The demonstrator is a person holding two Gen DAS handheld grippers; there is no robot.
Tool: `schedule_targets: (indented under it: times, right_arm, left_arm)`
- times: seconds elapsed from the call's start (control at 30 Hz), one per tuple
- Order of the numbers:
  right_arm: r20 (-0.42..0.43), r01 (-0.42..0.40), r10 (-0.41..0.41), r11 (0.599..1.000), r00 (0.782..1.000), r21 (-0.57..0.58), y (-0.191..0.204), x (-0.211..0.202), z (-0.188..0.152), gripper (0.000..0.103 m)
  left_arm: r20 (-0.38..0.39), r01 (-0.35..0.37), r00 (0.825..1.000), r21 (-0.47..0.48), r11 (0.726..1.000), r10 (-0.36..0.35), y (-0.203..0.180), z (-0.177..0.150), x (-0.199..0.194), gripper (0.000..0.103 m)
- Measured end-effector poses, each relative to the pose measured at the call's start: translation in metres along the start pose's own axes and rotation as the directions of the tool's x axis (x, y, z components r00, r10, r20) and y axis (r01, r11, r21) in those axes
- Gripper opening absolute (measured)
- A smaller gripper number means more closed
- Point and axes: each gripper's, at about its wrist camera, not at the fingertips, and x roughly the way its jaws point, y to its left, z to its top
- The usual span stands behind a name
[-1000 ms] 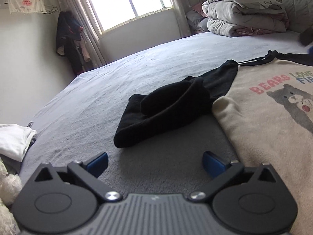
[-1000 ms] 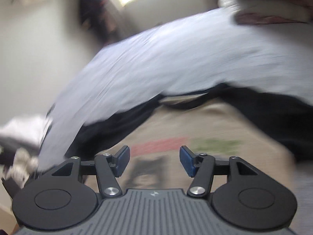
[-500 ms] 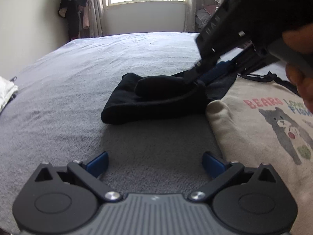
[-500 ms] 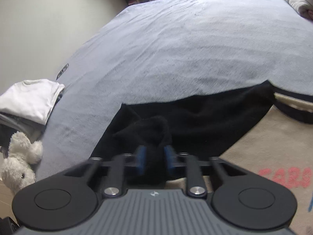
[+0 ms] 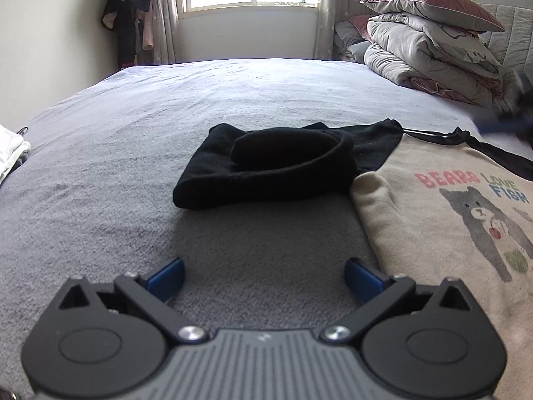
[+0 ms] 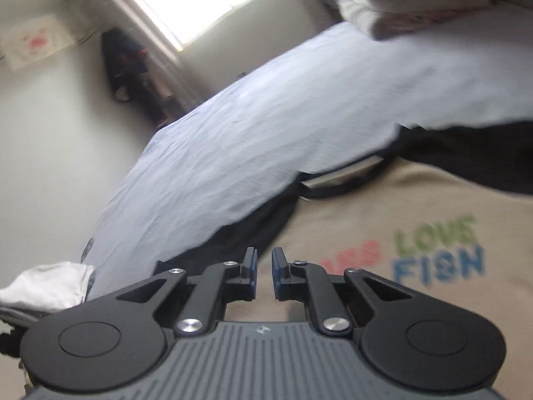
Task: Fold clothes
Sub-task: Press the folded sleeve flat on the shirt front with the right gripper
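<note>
A beige sweatshirt [image 5: 449, 233] with black sleeves and a bear print lies flat on the grey bed [image 5: 150, 116]. Its left black sleeve [image 5: 266, 170] is bunched in a heap beside the body. My left gripper [image 5: 265, 276] hovers open over bare bedspread, just short of that sleeve, with nothing between its fingers. My right gripper [image 6: 264, 266] is above the sweatshirt [image 6: 399, 226] near the printed letters. Its jaws are closing and stand almost together, with nothing between them. In the left wrist view it shows only as a dark blur [image 5: 509, 116] at the right edge.
Folded quilts and a pillow [image 5: 433, 50] are stacked at the head of the bed on the right. White folded clothes [image 5: 10, 146] lie off the bed's left edge. Dark clothes [image 5: 130, 16] hang by the window. Open bedspread stretches beyond the sleeve.
Half a second ago my right gripper was pinching the black sleeve; now it has let go and swung right, over the sweatshirt's chest. The left gripper rolled level and stayed in place, open.
</note>
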Motion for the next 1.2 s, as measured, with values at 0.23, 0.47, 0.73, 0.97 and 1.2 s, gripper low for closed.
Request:
schedule_targets:
  times: [0.23, 0.47, 0.73, 0.97, 1.2]
  right_arm:
    - [0.007, 0.058, -0.059, 0.992, 0.998, 0.116, -0.03, -0.026, -0.045, 0.014]
    - [0.009, 0.014, -0.014, 0.996, 1.0, 0.086, -0.022, -0.023, -0.041, 0.016]
    - [-0.007, -0.01, 0.01, 0.997, 1.0, 0.081, -0.018, -0.019, -0.046, 0.017]
    - [0.057, -0.025, 0.022, 0.998, 0.998, 0.055, -0.011, -0.031, -0.035, 0.017]
    - [0.059, -0.02, 0.019, 1.0, 0.998, 0.012, -0.008, -0.032, -0.032, 0.017]
  left_arm:
    - [-0.001, -0.002, 1.0, 0.002, 1.0, 0.002, -0.001, 0.0, -0.002, 0.103]
    - [0.0, -0.001, 1.0, 0.001, 1.0, 0.001, -0.001, -0.001, -0.001, 0.103]
    - [0.0, -0.001, 1.0, 0.0, 1.0, 0.001, -0.002, -0.001, -0.001, 0.103]
    - [0.0, -0.001, 1.0, 0.0, 1.0, 0.001, -0.002, -0.001, -0.001, 0.103]
    - [0.0, -0.001, 1.0, 0.0, 1.0, 0.001, -0.002, -0.001, -0.001, 0.103]
